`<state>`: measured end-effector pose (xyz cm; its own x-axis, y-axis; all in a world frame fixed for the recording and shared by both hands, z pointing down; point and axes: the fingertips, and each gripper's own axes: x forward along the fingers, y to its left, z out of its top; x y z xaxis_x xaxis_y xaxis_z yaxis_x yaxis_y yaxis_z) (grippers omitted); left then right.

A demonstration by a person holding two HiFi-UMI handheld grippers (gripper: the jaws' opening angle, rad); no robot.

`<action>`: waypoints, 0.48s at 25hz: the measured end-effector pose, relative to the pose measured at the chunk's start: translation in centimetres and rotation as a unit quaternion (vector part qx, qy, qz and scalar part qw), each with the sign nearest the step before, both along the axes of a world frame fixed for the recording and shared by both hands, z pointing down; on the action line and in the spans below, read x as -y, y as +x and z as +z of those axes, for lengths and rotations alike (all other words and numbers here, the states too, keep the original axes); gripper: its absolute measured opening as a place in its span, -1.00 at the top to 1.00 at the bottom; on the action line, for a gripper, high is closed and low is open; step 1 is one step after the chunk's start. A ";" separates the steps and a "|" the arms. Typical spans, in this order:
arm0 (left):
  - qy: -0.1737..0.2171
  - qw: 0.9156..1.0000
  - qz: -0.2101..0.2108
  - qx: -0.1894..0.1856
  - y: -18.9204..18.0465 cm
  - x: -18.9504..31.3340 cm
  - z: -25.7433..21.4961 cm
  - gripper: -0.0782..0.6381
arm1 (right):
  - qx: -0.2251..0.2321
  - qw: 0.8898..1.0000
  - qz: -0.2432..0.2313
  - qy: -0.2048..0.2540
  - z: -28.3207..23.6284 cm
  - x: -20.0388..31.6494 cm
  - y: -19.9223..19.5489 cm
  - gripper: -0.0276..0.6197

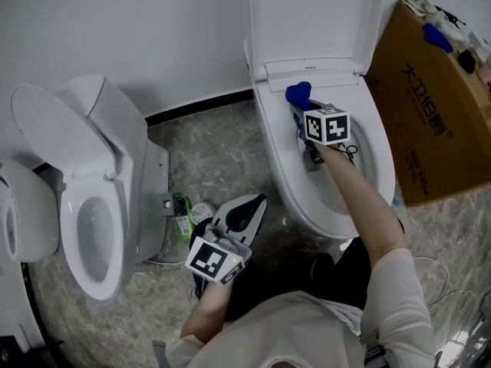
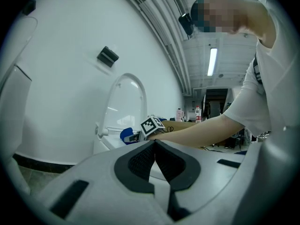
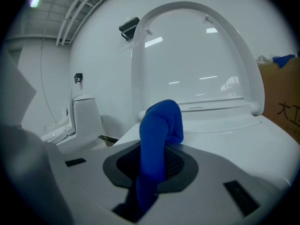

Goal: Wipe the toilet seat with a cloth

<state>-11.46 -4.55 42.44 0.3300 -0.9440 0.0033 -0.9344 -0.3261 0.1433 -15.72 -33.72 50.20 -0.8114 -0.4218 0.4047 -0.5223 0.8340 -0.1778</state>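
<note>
A white toilet with its lid point(image 1: 314, 18) raised stands at the top right; its seat point(image 1: 280, 148) rings the bowl. My right gripper point(image 1: 301, 107) is shut on a blue cloth point(image 1: 298, 93) and holds it at the back of the seat, near the hinge. In the right gripper view the blue cloth point(image 3: 157, 139) stands up between the jaws, before the seat point(image 3: 253, 139) and the lid point(image 3: 187, 60). My left gripper point(image 1: 249, 209) hangs low over the floor beside the bowl, shut with nothing in it; its jaws meet in the left gripper view point(image 2: 154, 146).
A second toilet point(image 1: 92, 205) with its lid up stands at the left, and part of a third point(image 1: 19, 221) shows at the far left. A cardboard box point(image 1: 433, 106) leans against the right side of the toilet. Small items point(image 1: 184, 215) lie on the marble floor.
</note>
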 end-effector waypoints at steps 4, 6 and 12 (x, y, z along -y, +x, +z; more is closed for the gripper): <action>-0.001 1.000 -0.002 0.003 0.0 -0.3 -0.1 0.77 | 0.002 1.000 -0.011 -0.008 -0.1 -0.9 -0.3 0.76; -0.002 1.000 -0.004 0.003 -0.1 -0.3 -0.1 0.77 | 0.000 1.000 -0.018 -0.008 -0.1 -1.5 -0.5 0.76; 0.000 1.000 -0.001 0.007 0.4 -0.5 -0.3 0.77 | -0.013 0.999 -0.048 -0.009 -0.2 -3.2 -1.1 0.76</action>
